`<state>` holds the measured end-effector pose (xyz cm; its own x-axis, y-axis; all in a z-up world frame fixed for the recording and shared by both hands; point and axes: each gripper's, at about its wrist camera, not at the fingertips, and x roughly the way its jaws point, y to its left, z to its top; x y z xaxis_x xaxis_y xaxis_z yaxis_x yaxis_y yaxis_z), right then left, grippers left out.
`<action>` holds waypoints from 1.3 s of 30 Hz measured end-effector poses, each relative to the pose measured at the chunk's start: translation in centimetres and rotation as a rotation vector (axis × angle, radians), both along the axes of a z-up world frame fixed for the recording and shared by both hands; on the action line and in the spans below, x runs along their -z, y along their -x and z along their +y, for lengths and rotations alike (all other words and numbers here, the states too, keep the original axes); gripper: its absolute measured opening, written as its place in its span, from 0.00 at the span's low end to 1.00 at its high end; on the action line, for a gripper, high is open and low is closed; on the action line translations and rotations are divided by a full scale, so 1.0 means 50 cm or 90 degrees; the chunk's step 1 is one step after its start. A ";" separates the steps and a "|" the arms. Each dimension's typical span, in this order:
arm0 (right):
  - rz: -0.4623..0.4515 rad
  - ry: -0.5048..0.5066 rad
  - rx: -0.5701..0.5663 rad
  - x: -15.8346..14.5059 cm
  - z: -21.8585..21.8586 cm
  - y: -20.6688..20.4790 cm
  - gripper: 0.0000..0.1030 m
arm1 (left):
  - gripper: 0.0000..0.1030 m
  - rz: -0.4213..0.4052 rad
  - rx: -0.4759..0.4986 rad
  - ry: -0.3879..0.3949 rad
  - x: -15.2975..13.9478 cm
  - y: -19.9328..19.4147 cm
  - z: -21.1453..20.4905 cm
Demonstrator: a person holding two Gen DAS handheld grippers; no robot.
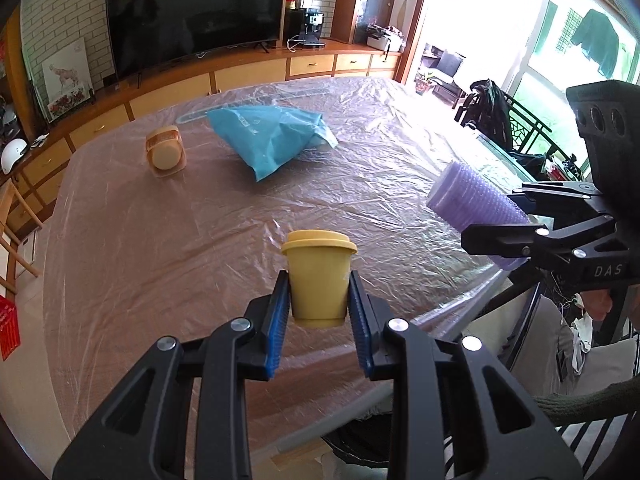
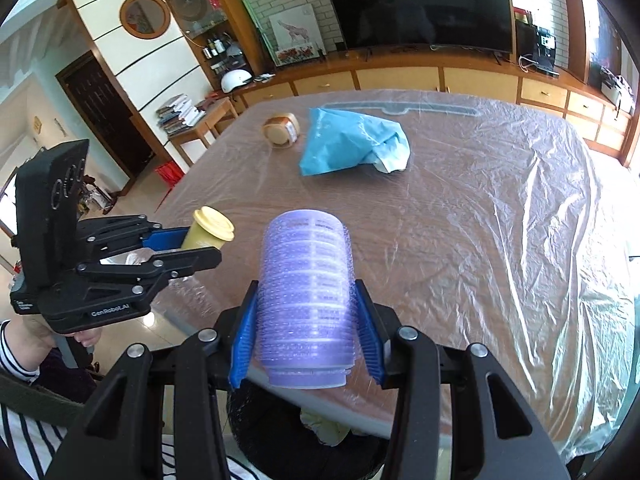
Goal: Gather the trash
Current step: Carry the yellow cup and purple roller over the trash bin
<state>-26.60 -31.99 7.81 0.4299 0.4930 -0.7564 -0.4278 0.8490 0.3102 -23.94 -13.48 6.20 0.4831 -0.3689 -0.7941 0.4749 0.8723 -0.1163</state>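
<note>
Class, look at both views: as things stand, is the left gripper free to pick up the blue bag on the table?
Probably not yet. The left gripper is shut on the yellow cup, so its jaws are occupied. The blue bag lies unobstructed farther across the table, but the cup must go first.

Dark bin [image 2: 256, 432] below table edge mostly hidden by jaws.

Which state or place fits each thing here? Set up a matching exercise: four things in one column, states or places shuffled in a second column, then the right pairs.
Things:
1. yellow cup
2. purple cup stack
3. blue bag
4. tan container

States:
A. crumpled on the table's far half
B. gripped in the left tongs
C. on its side beside the bag
D. gripped in the right tongs

Pairs: 1-B, 2-D, 3-A, 4-C
</note>
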 end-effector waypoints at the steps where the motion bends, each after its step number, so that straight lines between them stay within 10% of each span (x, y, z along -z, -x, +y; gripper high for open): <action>1: -0.002 -0.001 -0.003 -0.004 0.001 0.007 0.43 | 0.30 -0.001 0.001 0.001 -0.002 0.004 -0.002; 39: 0.076 0.067 -0.097 0.096 -0.019 0.234 0.43 | 0.30 0.047 0.107 -0.083 0.088 0.226 -0.085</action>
<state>-38.29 -32.95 3.02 0.2603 0.4611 -0.8483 -0.5194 0.8075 0.2796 -35.25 -17.75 1.80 0.3621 -0.3310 -0.8714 0.6096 0.7913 -0.0473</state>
